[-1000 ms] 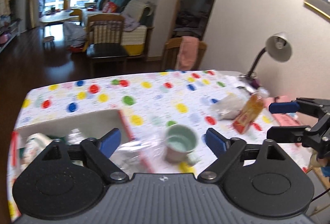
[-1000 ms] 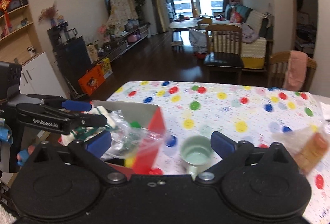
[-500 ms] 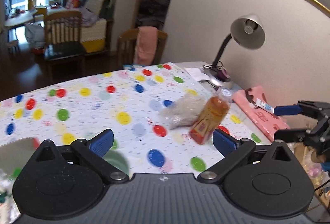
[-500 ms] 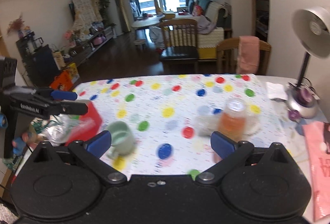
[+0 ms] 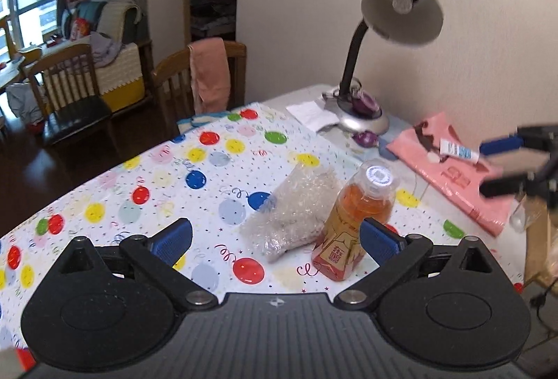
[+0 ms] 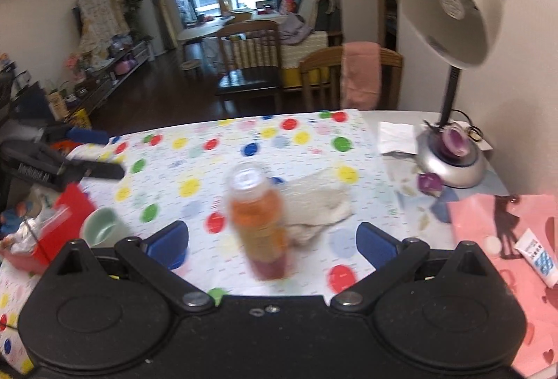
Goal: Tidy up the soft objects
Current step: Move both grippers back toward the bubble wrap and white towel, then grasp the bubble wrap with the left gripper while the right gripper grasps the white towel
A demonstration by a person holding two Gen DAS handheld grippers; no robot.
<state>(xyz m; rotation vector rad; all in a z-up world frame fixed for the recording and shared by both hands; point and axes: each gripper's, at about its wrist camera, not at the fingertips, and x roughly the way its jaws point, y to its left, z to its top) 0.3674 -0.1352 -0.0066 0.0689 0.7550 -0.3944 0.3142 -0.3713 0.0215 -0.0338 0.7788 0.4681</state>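
Facing the bubble-wrap bag (image 5: 296, 208) head-on from the left gripper (image 5: 275, 236): bag lying flat on the dotted worktop (image 5: 167, 176), just past the blue fingers (image 5: 172, 237), a little right of the midline between them. Long axis running from the lower middle of the left view up toward the upper right, so slanted across the line of the fingers, not square to it. Fingers spread wide, nothing between the pads, clear of the bag.

Standing upright just right of the bag, touching or nearly touching its lower edge: an orange bottle (image 5: 355, 222), partly in front of the right-hand finger. Likely a rigid thing, so probably not the piece to collect, yet close enough to be knocked during a reach for the bag.

Seen from the right gripper (image 6: 272, 246), also wide and empty: bottle (image 6: 261, 222) in the centre, blurred, with the bag (image 6: 321, 204) behind it and to the right, so the bottle bars the straight line from that side. Left gripper judged the better placed, with the bag unblocked ahead of it.

Sitting far off at the left edge of the right view: a red box (image 6: 66, 215) already holding crumpled things, beside a green cup (image 6: 101, 230). Probable destination. Lying at the right of both views: a pink bag (image 5: 453, 176) with a small tube (image 6: 537, 257) on it, nearer the right hand.
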